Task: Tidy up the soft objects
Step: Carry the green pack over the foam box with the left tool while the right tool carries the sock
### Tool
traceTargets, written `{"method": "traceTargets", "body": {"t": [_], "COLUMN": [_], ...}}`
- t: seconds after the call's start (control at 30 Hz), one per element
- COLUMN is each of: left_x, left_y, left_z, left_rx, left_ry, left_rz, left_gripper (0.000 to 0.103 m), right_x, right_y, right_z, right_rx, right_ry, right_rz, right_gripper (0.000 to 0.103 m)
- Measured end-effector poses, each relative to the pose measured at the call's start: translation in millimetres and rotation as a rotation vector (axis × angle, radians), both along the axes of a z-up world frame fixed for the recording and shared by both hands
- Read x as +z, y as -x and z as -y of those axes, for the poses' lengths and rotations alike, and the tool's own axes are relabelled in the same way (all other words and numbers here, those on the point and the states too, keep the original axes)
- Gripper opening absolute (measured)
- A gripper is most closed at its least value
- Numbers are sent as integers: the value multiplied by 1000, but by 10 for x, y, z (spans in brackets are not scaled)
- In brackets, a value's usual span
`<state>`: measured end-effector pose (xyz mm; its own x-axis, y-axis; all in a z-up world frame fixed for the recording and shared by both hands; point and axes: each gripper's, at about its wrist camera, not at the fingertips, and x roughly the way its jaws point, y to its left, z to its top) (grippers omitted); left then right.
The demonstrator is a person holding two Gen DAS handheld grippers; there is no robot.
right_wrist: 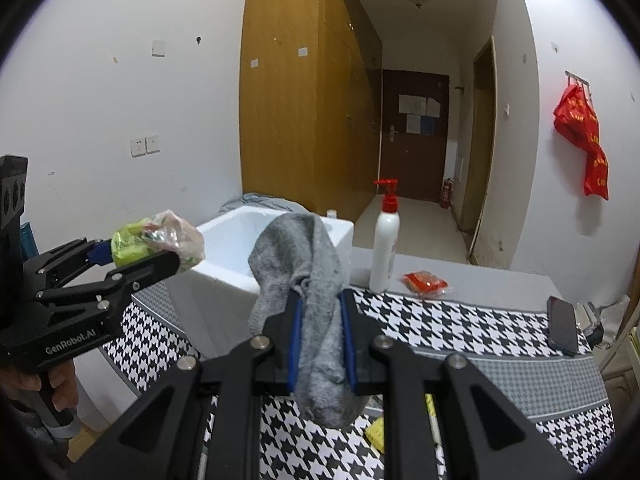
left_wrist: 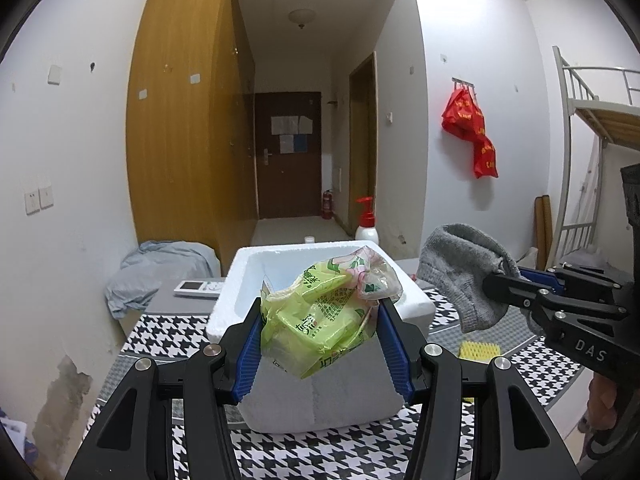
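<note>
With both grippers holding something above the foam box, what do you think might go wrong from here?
1. The left gripper pinches only the lower part of the green tissue pack; its loose wrapper could slip or tear.
2. The grey sock dangles below the right gripper and might catch the foam box rim, ending up draped outside.
3. The pump bottle stands close beside the box; a sideways swing may topple it.

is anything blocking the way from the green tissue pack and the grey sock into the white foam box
Nothing visible does. The left gripper holds the green tissue pack just in front of the open white foam box; the right gripper holds the grey sock beside it.
</note>
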<state>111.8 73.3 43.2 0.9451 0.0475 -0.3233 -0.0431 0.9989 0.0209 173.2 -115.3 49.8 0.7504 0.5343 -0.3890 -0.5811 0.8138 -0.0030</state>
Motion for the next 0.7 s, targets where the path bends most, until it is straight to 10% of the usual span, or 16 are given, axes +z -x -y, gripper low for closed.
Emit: {"method": "traceTargets", "body": {"t": [0.7], "left_x": [170], "left_y": [-242], "left_z": [-118], "left_rx": [-13], "left_ry": [-4], "left_rz": [12], "left_gripper": [55], "right_x": [148], "right_y": [-106], "right_z": [-141], "right_rx": [31], "right_ry": [-12], "right_rz": [36], "right_gripper": [22]}}
